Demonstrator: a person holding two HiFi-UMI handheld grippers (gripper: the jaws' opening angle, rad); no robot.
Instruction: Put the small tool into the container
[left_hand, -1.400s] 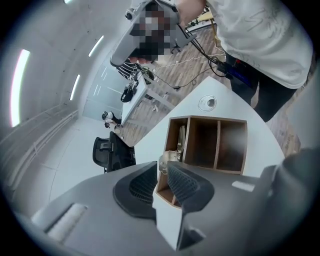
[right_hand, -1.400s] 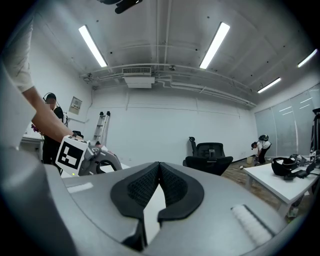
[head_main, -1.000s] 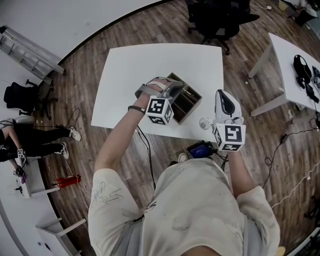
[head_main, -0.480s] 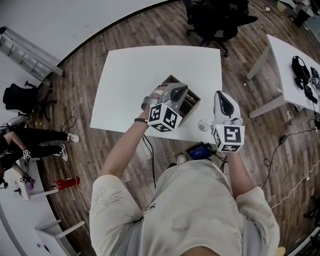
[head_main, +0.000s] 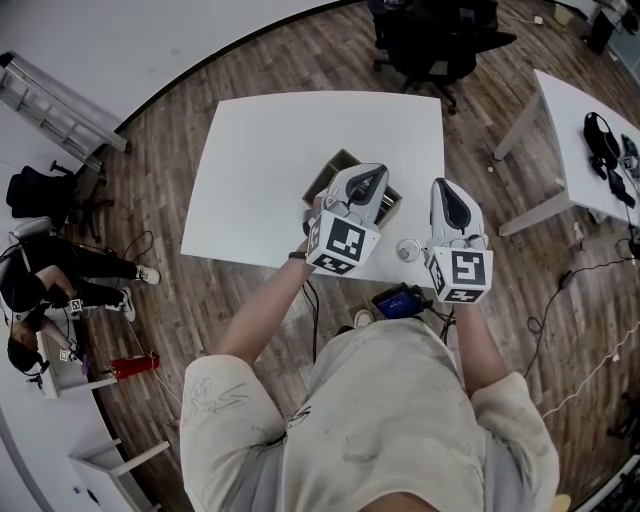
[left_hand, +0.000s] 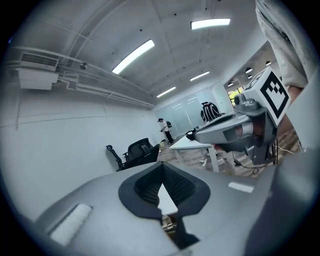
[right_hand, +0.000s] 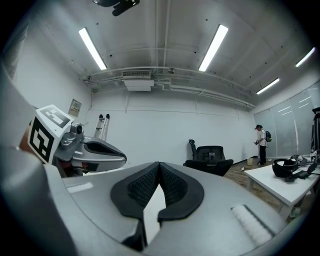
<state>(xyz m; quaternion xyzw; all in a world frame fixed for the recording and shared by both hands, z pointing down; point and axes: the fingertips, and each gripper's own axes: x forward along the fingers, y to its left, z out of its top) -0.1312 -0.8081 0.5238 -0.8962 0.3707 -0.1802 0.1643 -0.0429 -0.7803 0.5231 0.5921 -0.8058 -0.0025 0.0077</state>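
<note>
Your left gripper (head_main: 368, 186) hangs over the container (head_main: 334, 166) at the centre of the head view. It covers most of the box, so only the upper-left corner and a strip at the right edge show. The container sits on the white table (head_main: 270, 160), toward the table's lower right part.

In the left gripper view your left tongs are closed. The black pads (left_hand: 145, 187) meet at their tips and hold nothing. A brown sliver shows through the gap beneath them, too small to identify.

Your right gripper (head_main: 447, 196) is at the right of centre in the head view, just beside the left one and over the table's lower right corner. Its tongs are closed too: in the right gripper view the pads (right_hand: 142, 187) touch at the tips with nothing gripped.

No view shows the small tool clearly enough to place it. A small pale round thing (head_main: 408, 248) lies at the table's lower edge, between your two grippers and just outside the container. You cannot tell from here what it is.
</note>
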